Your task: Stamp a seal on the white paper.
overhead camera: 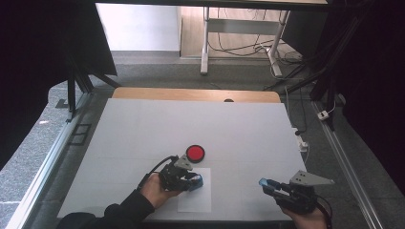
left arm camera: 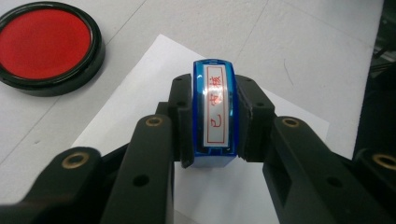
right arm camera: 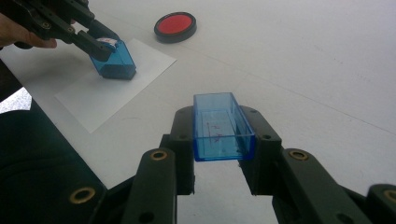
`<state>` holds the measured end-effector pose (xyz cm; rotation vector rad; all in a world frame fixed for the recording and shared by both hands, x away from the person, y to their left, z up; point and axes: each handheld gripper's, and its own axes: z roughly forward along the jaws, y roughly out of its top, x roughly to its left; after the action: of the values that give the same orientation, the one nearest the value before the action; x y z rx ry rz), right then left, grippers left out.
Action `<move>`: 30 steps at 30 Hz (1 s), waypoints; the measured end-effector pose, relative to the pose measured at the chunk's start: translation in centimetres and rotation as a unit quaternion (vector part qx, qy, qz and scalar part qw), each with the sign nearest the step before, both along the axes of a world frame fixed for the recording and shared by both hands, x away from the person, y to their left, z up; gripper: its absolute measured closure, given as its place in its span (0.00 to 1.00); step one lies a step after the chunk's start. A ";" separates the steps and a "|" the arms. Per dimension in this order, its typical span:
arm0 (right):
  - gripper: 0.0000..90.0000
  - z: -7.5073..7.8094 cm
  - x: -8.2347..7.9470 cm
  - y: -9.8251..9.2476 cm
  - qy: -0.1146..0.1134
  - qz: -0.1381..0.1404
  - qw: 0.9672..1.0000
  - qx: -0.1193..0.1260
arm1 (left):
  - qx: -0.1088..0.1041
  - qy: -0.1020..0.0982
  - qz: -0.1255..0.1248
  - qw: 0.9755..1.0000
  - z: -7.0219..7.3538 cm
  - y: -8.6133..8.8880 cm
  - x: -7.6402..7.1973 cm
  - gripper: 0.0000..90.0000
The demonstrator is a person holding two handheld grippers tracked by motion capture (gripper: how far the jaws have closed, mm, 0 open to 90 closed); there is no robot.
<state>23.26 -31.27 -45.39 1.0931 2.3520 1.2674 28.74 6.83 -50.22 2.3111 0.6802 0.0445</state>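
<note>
Now | left tool clamps blue stamp over paper | right tool clamps blue cap

Red Chinese characters, perhaps "已审核", on the white label of the blue stamp

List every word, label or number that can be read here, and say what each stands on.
"已审核", red characters in a red frame, on the white label atop the blue stamp held in the left gripper.
Faint red marks inside the clear blue cap in the right gripper: too smeared to read.
The red ink pad and the white paper bear no text.
</note>
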 end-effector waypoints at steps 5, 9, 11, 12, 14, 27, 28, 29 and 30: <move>0.76 0.0 0.0 0.0 0.000 0.000 1.000 -0.001 | -0.015 0.020 0.004 1.000 -0.2 0.3 0.5 0.79; 0.76 0.0 0.0 0.0 0.000 0.001 1.000 -0.001 | -0.020 0.025 0.005 0.999 -0.2 0.4 0.6 0.79; 0.76 0.0 0.0 0.0 0.000 0.001 1.000 -0.002 | -0.017 0.019 0.007 1.000 -0.2 0.3 0.4 0.79; 0.76 0.0 0.0 0.1 0.001 0.002 1.000 -0.001 | -0.013 0.013 0.004 1.000 -0.2 0.2 0.3 0.79; 0.76 0.0 0.0 0.1 0.000 0.002 1.000 -0.001 | -0.002 0.000 0.002 1.000 -0.1 0.0 0.0 0.79; 0.76 0.0 0.0 0.1 0.003 0.003 1.000 0.001 | 0.033 -0.036 -0.005 0.999 0.2 -0.8 -0.9 0.79; 0.76 0.0 0.0 0.1 0.003 0.004 1.000 0.002 | 0.026 -0.031 -0.003 0.999 0.2 -0.7 -0.8 0.79; 0.76 0.0 0.0 0.1 0.004 0.004 1.000 0.002 | 0.022 -0.027 -0.004 0.999 0.1 -0.6 -0.7 0.79; 0.76 0.0 0.0 0.1 0.006 0.005 1.000 0.003 | 0.018 -0.023 -0.003 1.000 0.1 -0.5 -0.6 0.79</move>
<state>23.30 -31.17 -45.44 1.0964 2.3665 1.2762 28.17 6.38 -50.17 2.3384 0.6547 0.1074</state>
